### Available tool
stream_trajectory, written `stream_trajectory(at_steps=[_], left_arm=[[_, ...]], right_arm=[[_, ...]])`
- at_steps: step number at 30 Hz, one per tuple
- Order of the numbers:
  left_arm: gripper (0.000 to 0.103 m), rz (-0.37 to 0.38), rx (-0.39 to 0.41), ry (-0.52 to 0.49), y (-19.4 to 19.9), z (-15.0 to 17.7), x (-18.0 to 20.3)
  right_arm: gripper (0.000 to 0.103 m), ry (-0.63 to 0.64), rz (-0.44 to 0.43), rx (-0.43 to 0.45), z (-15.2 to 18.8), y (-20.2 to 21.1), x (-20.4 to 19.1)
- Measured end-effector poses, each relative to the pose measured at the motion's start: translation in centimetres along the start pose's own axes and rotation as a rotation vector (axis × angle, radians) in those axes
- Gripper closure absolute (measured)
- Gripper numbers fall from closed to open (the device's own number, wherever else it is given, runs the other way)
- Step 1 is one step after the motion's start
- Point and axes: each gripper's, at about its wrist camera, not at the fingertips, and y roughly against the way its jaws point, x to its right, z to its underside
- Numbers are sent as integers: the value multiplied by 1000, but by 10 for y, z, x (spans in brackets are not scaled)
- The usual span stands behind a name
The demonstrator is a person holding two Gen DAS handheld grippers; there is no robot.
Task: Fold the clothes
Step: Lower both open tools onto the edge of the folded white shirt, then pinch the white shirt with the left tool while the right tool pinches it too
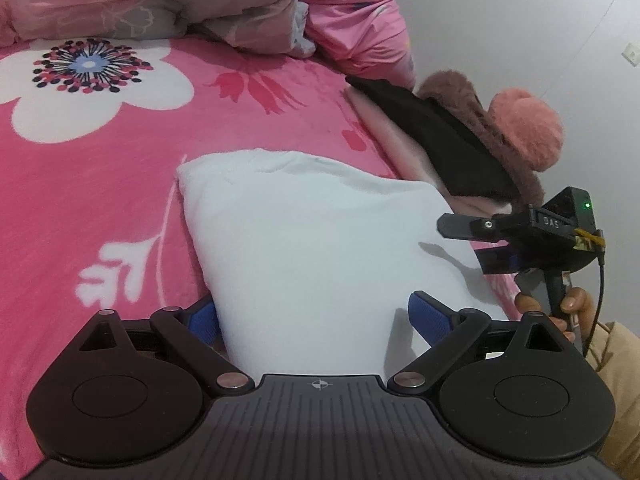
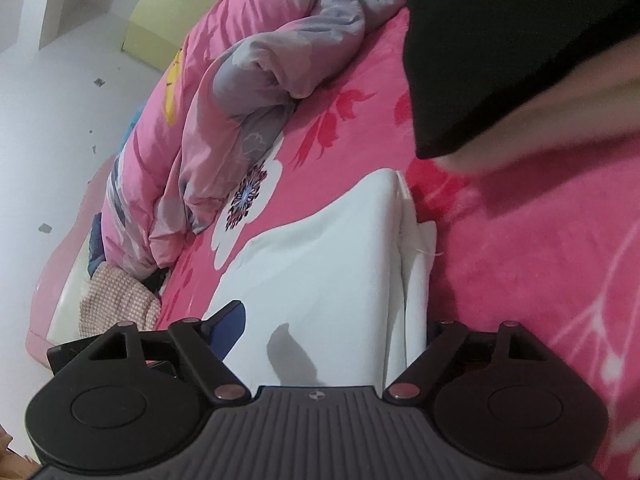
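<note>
A folded white garment [image 1: 304, 232] lies on the pink flowered blanket [image 1: 100, 184]. My left gripper [image 1: 314, 312] stands open astride its near end, a blue pad [image 1: 202, 320] at each side, neither pressing the cloth. My right gripper [image 1: 464, 245] is at the garment's right edge, held by a hand [image 1: 576, 308], its jaws apart, the upper finger casting a shadow on the cloth. In the right wrist view the same white garment [image 2: 320, 248] runs between the open right gripper [image 2: 334, 316]; its layered edge hides the right finger.
A black garment [image 1: 440, 140] lies on pale pink cloth beside a fuzzy brown and pink item [image 1: 520, 128] near the bed's right edge. A crumpled pink and grey quilt [image 1: 240, 4] fills the far end. A checked cloth [image 2: 116, 300] sits at the bed's other side.
</note>
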Motion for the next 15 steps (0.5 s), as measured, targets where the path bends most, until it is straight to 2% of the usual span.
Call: stream_trajectory(at_steps=[1,3,4,5,6,7,9,12,15], left_arm=[[11,4,7,5,-1,-1,-1],[26,4,20,17,-3,-2,-4],[29,0,27,23,-4,-3,-6],[37,-3,35,29,-3,-4,-7],[45,-6,41,35,-2,-4,-9],[49,-9,46,40,-1,-4,-10],[64,-1,58,49,1,-4,-10],[75,-7,81,50,5,-5,-6],[81,-27,108,23,11,-4,2]], right_arm=[[27,2,3,-1,-2,-2,0],[35,9,16,-2,-4,-6,-1],[41,15,31,-1,-4,-7,-2],[44,21,46,0,-4,-9,-4],[53,29,61,2,-4,-10,-5],[59,45,82,11,-2,-9,-10],[67,79,124,27,2,-7,-19],[78,129,187,52,9,-5,-34],[81,203,248,85,18,0,-56]])
